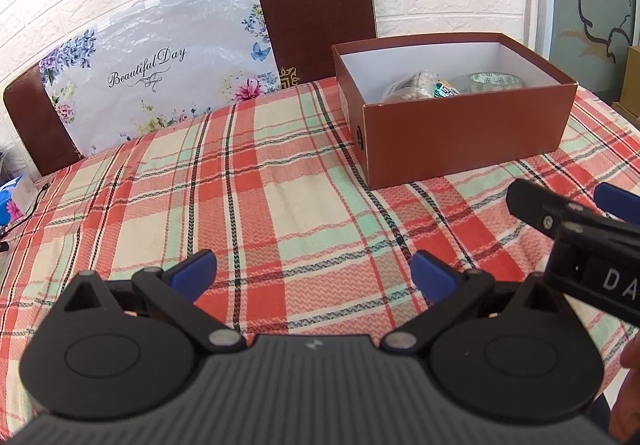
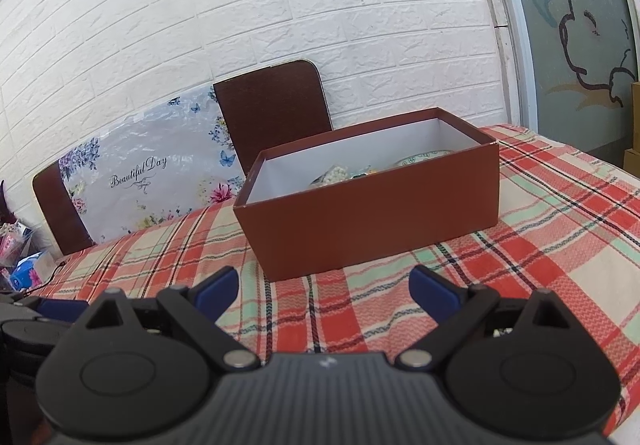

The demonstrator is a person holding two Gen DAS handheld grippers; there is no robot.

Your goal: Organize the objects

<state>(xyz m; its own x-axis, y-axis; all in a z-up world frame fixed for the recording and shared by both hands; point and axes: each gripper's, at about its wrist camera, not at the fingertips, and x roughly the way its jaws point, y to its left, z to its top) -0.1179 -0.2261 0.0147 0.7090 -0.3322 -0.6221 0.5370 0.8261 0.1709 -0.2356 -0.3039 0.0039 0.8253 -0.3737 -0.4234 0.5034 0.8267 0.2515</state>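
A brown cardboard box (image 1: pixel 464 141) with a white inside stands open on the plaid tablecloth (image 1: pixel 240 197), at the far right. Inside it lie a clear bag of small white beads (image 1: pixel 412 87), a green packet (image 1: pixel 444 89) and a roll of patterned tape (image 1: pixel 494 81). My left gripper (image 1: pixel 314 273) hovers open over bare cloth, near and left of the box, nothing between its blue pads. My right gripper (image 2: pixel 324 291) is open too, just short of the box (image 2: pixel 376 217); it also shows at the right edge of the left wrist view as the right gripper (image 1: pixel 568 201).
Two brown chair backs (image 1: pixel 316 17) stand behind the table against a white brick wall, with a floral "Beautiful Day" bag (image 1: pixel 156 77) leaning between them. A blue tissue pack (image 1: pixel 12 201) and a black cable (image 1: pixel 32 205) lie at the left table edge.
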